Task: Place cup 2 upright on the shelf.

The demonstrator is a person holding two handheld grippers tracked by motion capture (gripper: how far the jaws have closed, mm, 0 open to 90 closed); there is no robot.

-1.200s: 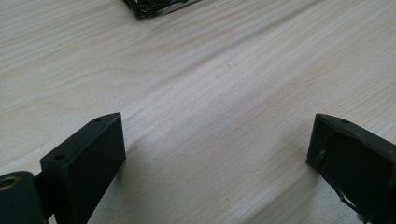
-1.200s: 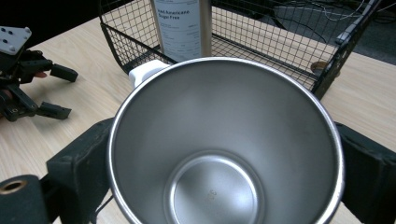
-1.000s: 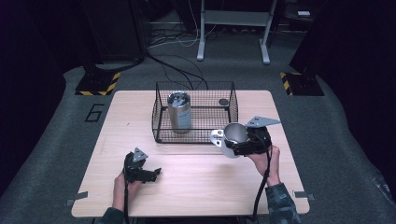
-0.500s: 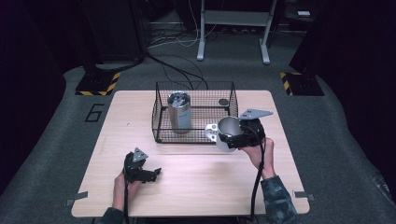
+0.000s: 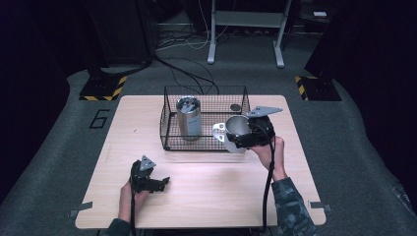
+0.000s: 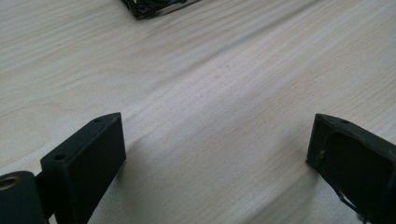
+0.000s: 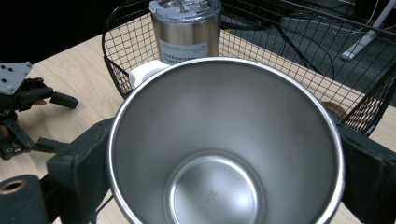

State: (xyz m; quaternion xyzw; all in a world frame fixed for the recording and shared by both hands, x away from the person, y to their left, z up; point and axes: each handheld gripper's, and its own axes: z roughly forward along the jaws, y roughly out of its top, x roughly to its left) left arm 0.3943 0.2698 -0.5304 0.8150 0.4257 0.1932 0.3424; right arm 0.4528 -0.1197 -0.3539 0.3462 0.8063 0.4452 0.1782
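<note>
A steel cup [image 5: 237, 125] hangs tilted over the front right corner of the black wire basket [image 5: 169, 135], with my right gripper [image 5: 246, 133] shut on it. In the right gripper view the cup's open mouth [image 7: 219, 116] faces the camera, a black jaw pressed on each side, and it is empty. A lidded steel tumbler [image 5: 189, 118] stands upright in the basket's left part, also seen as the tumbler [image 7: 186, 32] beyond the cup. My left gripper [image 5: 160, 182] rests low on the table, open, with bare wood between its jaws [image 6: 219, 154].
The wooden table [image 5: 206, 201] has free room in front of the basket and on both sides. A small round object [image 5: 235, 106] lies in the basket's back right corner. Cables and a metal stand [image 5: 246, 29] are on the floor behind the table.
My right gripper has carried the cup left and away from me, from beside the basket to over its front right corner. The left gripper has not moved.
</note>
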